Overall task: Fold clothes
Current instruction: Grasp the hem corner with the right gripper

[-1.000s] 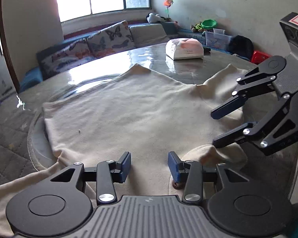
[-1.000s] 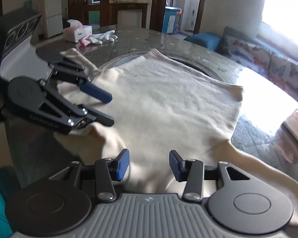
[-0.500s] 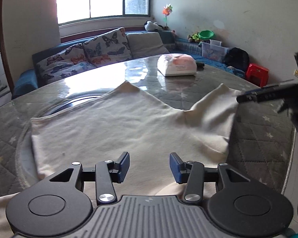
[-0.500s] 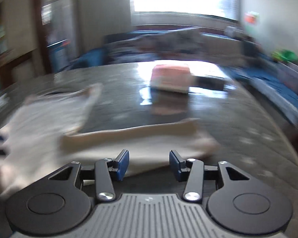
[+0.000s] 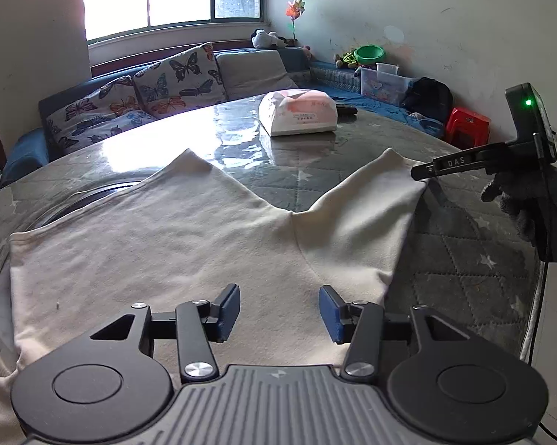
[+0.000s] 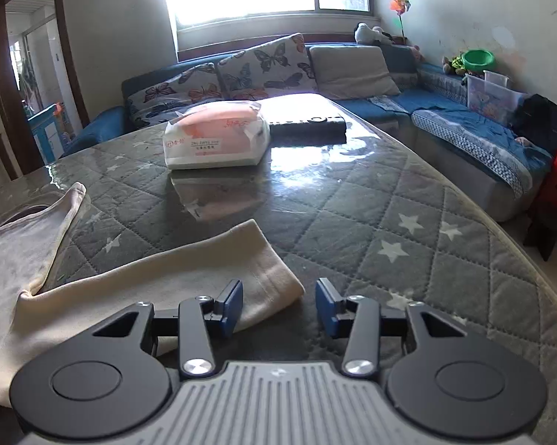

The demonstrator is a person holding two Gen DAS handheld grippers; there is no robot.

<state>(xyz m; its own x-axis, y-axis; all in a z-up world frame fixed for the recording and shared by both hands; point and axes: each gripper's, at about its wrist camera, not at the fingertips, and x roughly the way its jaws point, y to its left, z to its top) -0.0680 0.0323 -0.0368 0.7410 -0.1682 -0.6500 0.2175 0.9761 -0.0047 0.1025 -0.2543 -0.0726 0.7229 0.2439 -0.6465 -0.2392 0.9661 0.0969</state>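
A cream long-sleeved top lies spread flat on the quilted, star-patterned table, one sleeve stretched out sideways. The right gripper hovers at that sleeve's cuff, jaws closing, the pads apparently not yet pinching cloth. The left gripper hangs over the top's body, jaws opening, holding nothing. A tissue pack sits farther back on the table.

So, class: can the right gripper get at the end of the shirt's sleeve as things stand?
Probably yes. The sleeve end lies flat on the table just ahead of the right gripper, whose jaws are closing with the cuff corner between them; nothing blocks it.
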